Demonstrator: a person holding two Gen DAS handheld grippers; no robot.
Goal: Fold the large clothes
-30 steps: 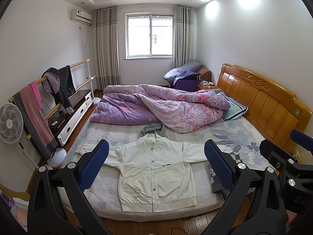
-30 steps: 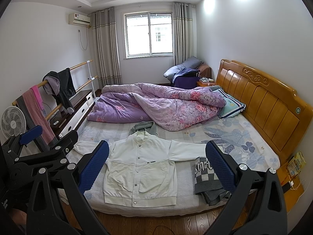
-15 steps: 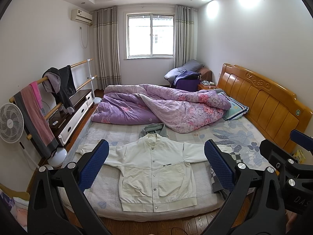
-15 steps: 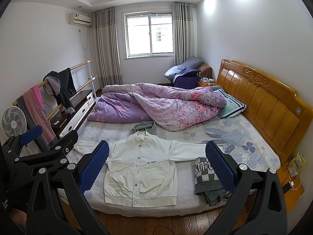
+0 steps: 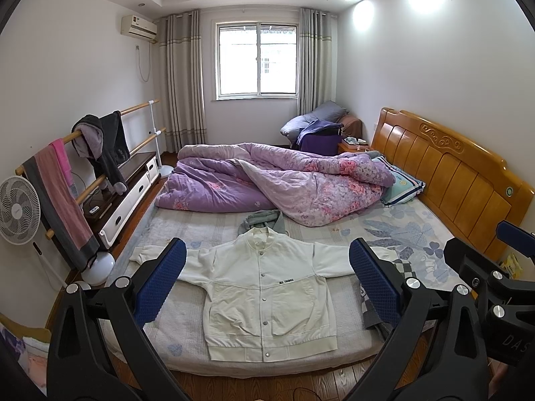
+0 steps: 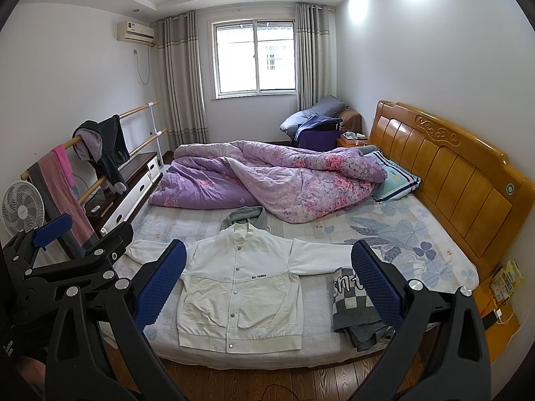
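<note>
A white snap-button jacket (image 5: 267, 287) lies flat and face up on the near edge of the bed, sleeves spread to both sides; it also shows in the right wrist view (image 6: 239, 284). My left gripper (image 5: 267, 280) is open and empty, held back from the bed in front of the jacket. My right gripper (image 6: 267, 280) is open and empty too, a little to the right. The right gripper's body shows at the right edge of the left wrist view (image 5: 495, 287), and the left gripper's body at the left of the right wrist view (image 6: 67, 267).
A folded grey checked garment (image 6: 357, 304) lies right of the jacket. A grey garment (image 5: 264, 220) sits behind the collar. A purple quilt (image 5: 277, 180) fills the far bed (image 5: 187, 344). Wooden headboard (image 5: 448, 170) right; clothes rack (image 5: 83, 153) and fan (image 5: 16, 210) left.
</note>
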